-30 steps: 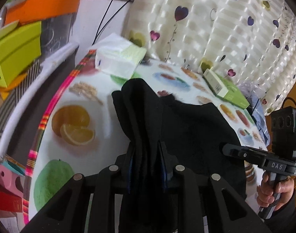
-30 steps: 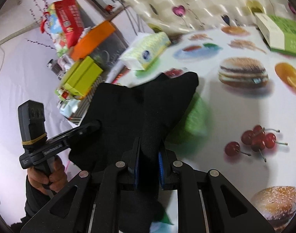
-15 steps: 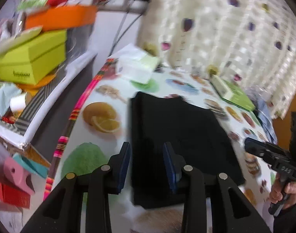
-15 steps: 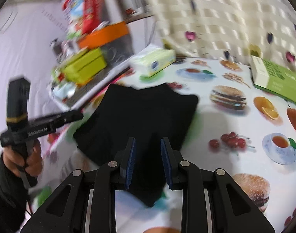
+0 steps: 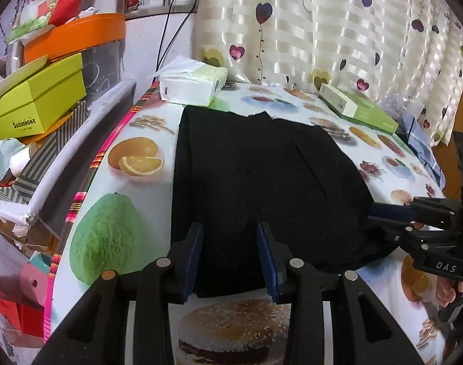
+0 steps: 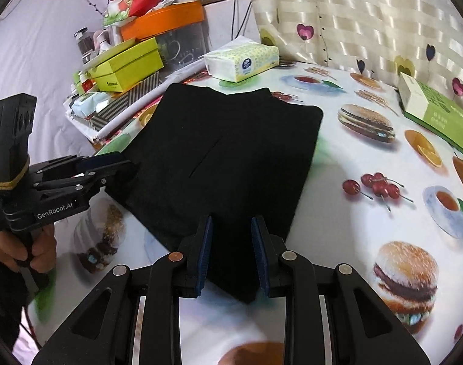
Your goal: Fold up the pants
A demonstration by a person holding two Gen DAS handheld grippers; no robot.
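Note:
The black pants (image 5: 261, 176) lie folded flat as a rough rectangle on the food-print tablecloth (image 5: 125, 237); they also show in the right wrist view (image 6: 225, 158). My left gripper (image 5: 229, 245) is open and empty over the pants' near edge. My right gripper (image 6: 231, 237) is open and empty over the pants' near corner. In the left wrist view the right gripper (image 5: 380, 216) sits at the pants' right edge. In the right wrist view the left gripper (image 6: 122, 164) sits at their left edge.
A tissue pack (image 5: 191, 83) lies just beyond the pants. A green and white box (image 5: 356, 109) lies at the back right. Yellow-green boxes (image 5: 36, 103) and an orange tub (image 5: 76, 35) crowd a shelf past the table's left edge. A curtain (image 5: 337, 27) hangs behind.
Both grippers have let go of the pants, opened and pulled back. The pants have dropped from a held-up bunch to lie flat and folded on the table.

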